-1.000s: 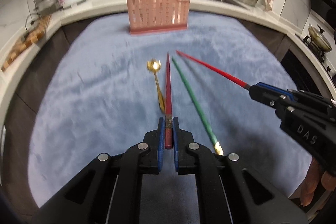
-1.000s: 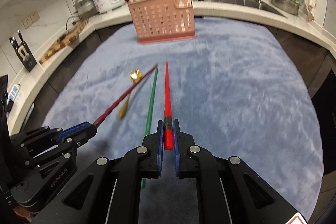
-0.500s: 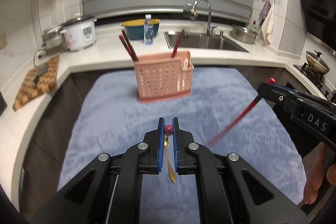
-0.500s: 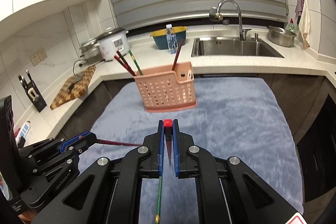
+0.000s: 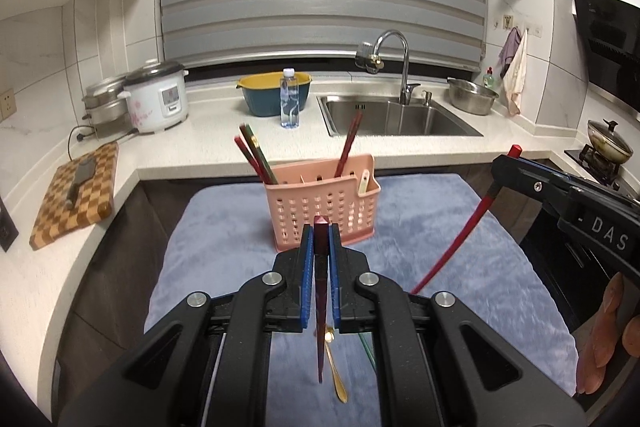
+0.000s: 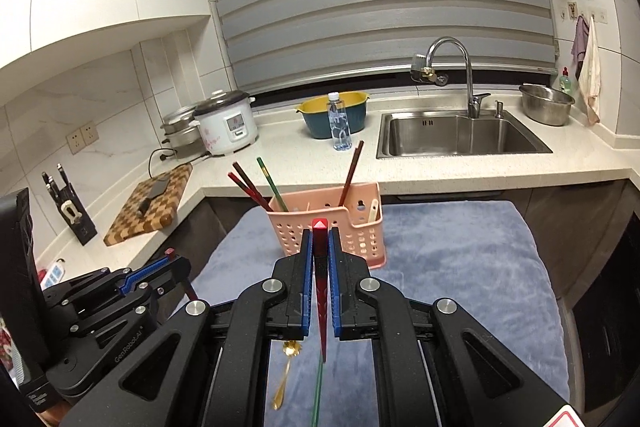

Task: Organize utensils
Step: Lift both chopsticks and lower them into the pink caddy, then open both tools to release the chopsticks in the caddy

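Observation:
My left gripper [image 5: 320, 233] is shut on a dark red chopstick [image 5: 321, 327], held upright with its tip hanging down. My right gripper [image 6: 320, 237] is shut on a bright red chopstick [image 6: 322, 307], also upright; it shows in the left wrist view [image 5: 460, 239] too. Both are lifted above the blue mat [image 5: 460, 267], in front of the pink utensil basket [image 5: 324, 213], which holds several chopsticks [image 5: 256, 157]. A gold spoon [image 5: 335, 371] and a green chopstick [image 6: 317, 391] lie on the mat below.
The left gripper shows at lower left in the right wrist view [image 6: 160, 267]. Behind the mat a counter carries a rice cooker [image 5: 158, 97], a water bottle [image 5: 289, 99], a bowl [image 5: 274, 91], a sink [image 5: 396, 115] and a cutting board [image 5: 76, 195].
Both grippers have lifted their chopsticks off the mat and swung them from lying flat to upright. The views have risen and tilted up toward the basket and counter.

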`<state>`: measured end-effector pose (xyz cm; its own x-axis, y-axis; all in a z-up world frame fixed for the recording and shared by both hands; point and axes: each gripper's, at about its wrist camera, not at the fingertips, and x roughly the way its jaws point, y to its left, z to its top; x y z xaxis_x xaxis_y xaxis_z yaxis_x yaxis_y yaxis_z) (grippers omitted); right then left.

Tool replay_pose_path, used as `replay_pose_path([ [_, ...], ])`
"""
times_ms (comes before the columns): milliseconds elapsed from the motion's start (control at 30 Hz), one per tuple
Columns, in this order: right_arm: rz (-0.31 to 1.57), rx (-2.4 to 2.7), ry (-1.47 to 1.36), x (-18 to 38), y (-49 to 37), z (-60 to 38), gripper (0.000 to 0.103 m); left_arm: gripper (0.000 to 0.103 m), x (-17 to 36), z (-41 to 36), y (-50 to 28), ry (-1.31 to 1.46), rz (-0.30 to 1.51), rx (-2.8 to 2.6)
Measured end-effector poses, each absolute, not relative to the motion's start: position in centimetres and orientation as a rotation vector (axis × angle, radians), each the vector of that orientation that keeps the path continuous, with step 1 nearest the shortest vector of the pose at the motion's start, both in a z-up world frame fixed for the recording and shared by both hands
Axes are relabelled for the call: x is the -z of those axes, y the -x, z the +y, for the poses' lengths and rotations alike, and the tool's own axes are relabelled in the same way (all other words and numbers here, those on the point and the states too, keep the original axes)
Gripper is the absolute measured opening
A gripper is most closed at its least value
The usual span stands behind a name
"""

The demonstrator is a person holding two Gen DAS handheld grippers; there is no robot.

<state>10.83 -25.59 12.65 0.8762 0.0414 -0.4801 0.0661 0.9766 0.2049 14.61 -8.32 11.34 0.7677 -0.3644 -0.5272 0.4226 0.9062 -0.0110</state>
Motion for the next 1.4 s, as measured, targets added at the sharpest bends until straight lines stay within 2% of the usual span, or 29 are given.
replay_pose_path([
  [533,0.325,-0.011,-0.213,-20.5,-20.6,-26.0,0.007,0.007,-20.3,-8.5,-23.8,-0.040,0.382,0.405],
  [767,0.286,0.000,-0.214,-21.9,-25.2,-26.3,0.007,0.007,-23.0,-8.4,-28.0,0.011,0.303,0.387],
  [1033,0.329,0.015,-0.227,-19.2,-30.4,-27.4,0.007,0.007,-20.5,-9.7,-32.5,0.006,0.316,0.391],
  [1400,0.496,0.021,-0.258,-11.8,-33.5,-28.8,0.007,0.007,-14.6,-10.8,-35.1,-0.029,0.429,0.362],
])
